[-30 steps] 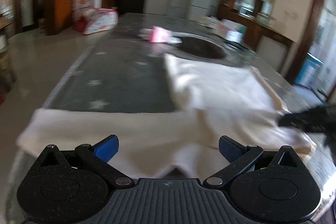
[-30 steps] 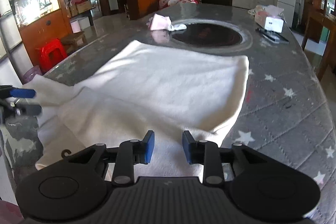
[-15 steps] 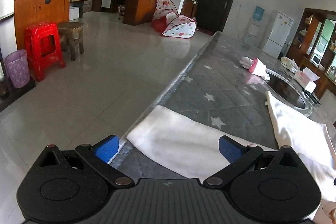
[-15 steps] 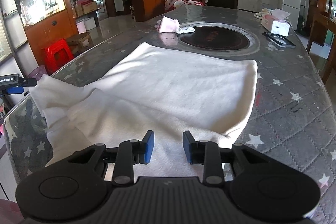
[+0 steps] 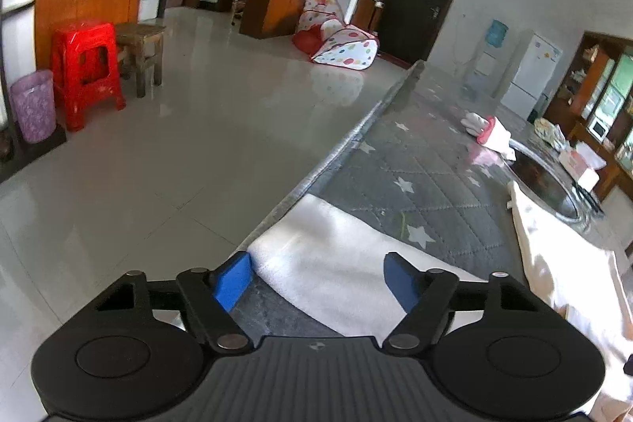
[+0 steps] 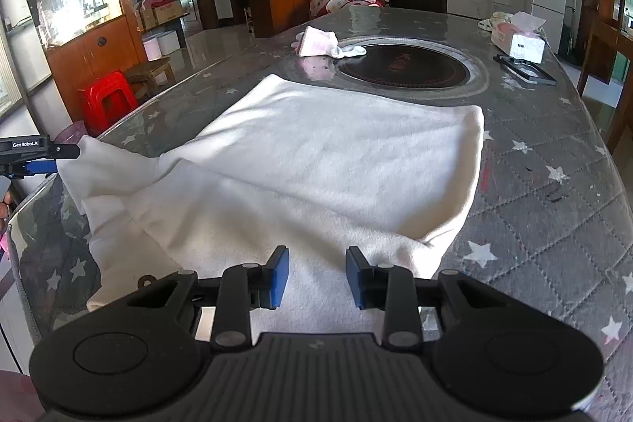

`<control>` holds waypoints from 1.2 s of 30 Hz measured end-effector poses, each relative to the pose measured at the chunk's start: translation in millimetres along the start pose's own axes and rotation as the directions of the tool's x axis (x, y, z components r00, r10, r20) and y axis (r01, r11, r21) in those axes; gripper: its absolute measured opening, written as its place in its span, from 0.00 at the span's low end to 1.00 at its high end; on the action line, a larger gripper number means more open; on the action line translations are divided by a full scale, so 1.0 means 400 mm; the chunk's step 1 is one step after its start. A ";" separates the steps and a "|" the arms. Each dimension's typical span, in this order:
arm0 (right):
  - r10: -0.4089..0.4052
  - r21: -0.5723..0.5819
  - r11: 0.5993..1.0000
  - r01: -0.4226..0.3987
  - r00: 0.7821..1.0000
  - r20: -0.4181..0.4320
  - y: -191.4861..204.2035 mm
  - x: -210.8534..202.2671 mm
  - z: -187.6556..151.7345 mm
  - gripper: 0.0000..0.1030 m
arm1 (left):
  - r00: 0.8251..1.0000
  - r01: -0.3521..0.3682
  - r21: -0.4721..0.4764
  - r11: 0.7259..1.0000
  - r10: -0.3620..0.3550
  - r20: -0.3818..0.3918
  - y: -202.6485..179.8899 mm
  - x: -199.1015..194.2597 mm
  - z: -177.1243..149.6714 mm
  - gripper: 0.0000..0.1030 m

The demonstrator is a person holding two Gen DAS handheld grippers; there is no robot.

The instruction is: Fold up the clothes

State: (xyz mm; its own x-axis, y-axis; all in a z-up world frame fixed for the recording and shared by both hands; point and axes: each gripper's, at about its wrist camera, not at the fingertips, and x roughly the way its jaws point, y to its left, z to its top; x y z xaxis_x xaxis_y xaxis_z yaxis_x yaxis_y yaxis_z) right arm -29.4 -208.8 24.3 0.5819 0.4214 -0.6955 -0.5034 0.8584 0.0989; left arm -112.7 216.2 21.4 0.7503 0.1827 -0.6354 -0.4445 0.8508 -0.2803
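So the biggest thing here is the long grey quilted table cover with white stars point(image 6: 554, 208), under a glossy clear sheet, filling most of both views. Set into the far end is a round black glass cooktop with a silver ring point(image 6: 403, 68).

Spread across the near half of the table is the white fleecy garment point(image 6: 316, 161), lying mostly flat, with its far edge just short of the cooktop ring. One white sleeve point(image 5: 316, 256) sticks out sideways to the table's left edge, and there's a rumpled fold where it meets the body.

The left gripper point(image 5: 316, 275) sits right at that table edge over the sleeve's end. Its blue pads are closing in, the sleeve tip lies between them, but they aren't pressing on the cloth. From the right wrist view you can see it poking in from the left, just beside the sleeve tip.

The right gripper point(image 6: 316, 277) hangs over the near hem of the garment, jaws at a narrow gap with white cloth showing between and below them; I can't tell if the pads actually touch it.

Smaller stuff: a red plastic stool point(image 5: 87, 66) on the shiny floor, a white tissue box point(image 6: 518, 40) at the far right, and a little pink and white cloth bundle point(image 6: 316, 42) touching the cooktop ring.
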 end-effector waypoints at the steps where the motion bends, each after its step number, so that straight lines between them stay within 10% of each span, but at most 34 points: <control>1: 0.001 0.000 1.000 -0.001 1.000 0.000 0.000 -0.001 0.000 0.30 | 1.000 -0.002 -0.013 1.000 0.002 0.000 0.004 0.001 0.000 0.68; 18: 0.004 0.006 1.000 -0.004 1.000 0.001 0.004 -0.002 -0.007 0.30 | 0.998 -0.063 0.000 0.998 0.063 0.022 0.008 0.005 -0.002 0.35; 36: 0.002 0.005 1.000 -0.002 1.000 0.004 0.010 -0.008 -0.012 0.31 | 0.997 -0.080 0.065 0.995 0.080 0.008 -0.015 0.015 -0.003 0.41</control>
State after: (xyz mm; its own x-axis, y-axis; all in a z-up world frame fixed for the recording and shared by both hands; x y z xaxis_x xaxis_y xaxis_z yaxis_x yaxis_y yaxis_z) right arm -36.3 -208.1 23.5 0.5840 0.4240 -0.6922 -0.5011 0.8592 0.1035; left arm -106.0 211.7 18.4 0.7161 0.2538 -0.6502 -0.4708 0.8634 -0.1815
